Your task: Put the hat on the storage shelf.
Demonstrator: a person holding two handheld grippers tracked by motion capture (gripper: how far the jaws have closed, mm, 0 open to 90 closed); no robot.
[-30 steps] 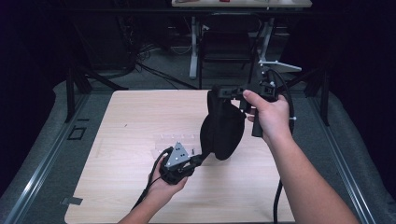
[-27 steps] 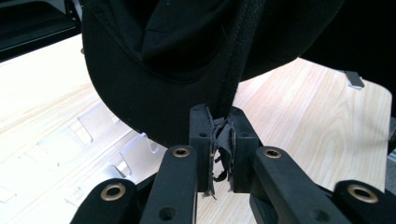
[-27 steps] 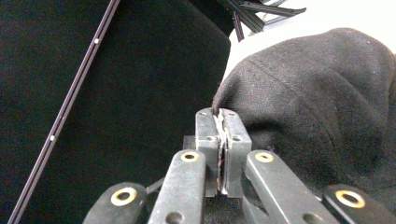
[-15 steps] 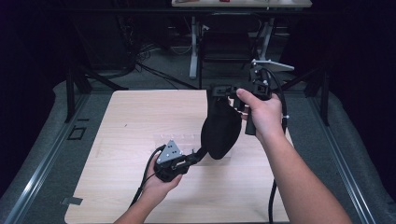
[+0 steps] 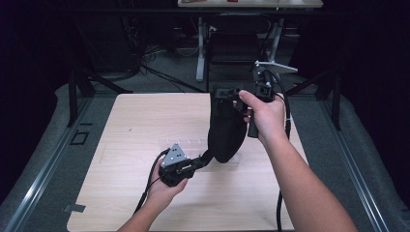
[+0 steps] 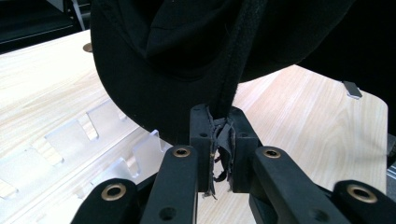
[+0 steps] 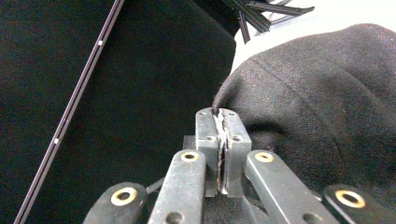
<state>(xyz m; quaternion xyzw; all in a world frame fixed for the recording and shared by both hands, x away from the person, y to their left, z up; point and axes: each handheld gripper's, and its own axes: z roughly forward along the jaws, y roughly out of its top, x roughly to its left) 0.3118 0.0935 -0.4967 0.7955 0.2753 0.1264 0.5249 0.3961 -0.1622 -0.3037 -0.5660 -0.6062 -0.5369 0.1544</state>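
Where both tools pinch: black cap [image 5: 225,130], hanging.

Between the jaws of the left gripper [image 6: 219,149] we see the black strap [image 6: 233,70] go in, but how deep it reaches stays hidden behind frayed pad lining. Above those jaws the black cap [image 6: 187,42] is cut off by the top edge. Beyond the jaws of the right gripper [image 7: 222,140] a fold of cap fabric is pinched, and we cannot tell which part. Left of them, all is dark. In the high view, the right hand [image 5: 265,118] covers much of that gripper.
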